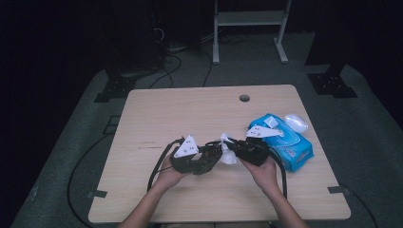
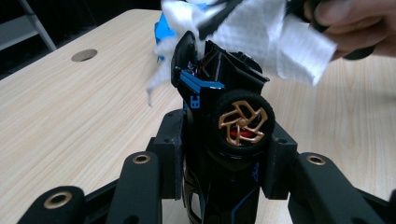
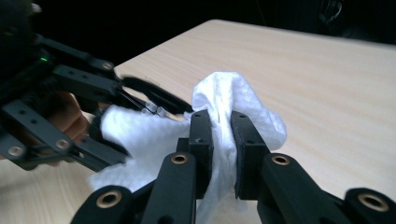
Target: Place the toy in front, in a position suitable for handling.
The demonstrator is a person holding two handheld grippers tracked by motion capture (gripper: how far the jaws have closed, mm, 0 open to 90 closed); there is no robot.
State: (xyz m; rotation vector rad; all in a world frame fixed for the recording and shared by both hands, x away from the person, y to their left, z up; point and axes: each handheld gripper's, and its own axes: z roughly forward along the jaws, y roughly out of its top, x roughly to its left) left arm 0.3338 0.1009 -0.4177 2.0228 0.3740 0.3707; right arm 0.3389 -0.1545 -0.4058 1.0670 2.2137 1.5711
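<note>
My left gripper (image 2: 224, 158) is shut on a black toy car (image 2: 219, 84) with blue trim and a gold wheel (image 2: 243, 123), held nose-up between the pads. My right gripper (image 3: 222, 154) is shut on a crumpled white wipe (image 3: 233, 98) and presses it against the car's upper end. From above, the left gripper (image 1: 213, 153) and right gripper (image 1: 234, 149) meet tip to tip over the table's middle, with the wipe (image 1: 227, 156) bunched between them. The wipe (image 2: 266, 32) drapes over the top of the car in the left gripper view.
A blue pack of wipes (image 1: 287, 142) lies just right of my right hand, with a clear crumpled wrapper (image 1: 296, 122) behind it. The wooden table (image 1: 157, 109) has a cable hole (image 1: 244, 98) near its far edge. A white frame (image 1: 249, 19) stands beyond.
</note>
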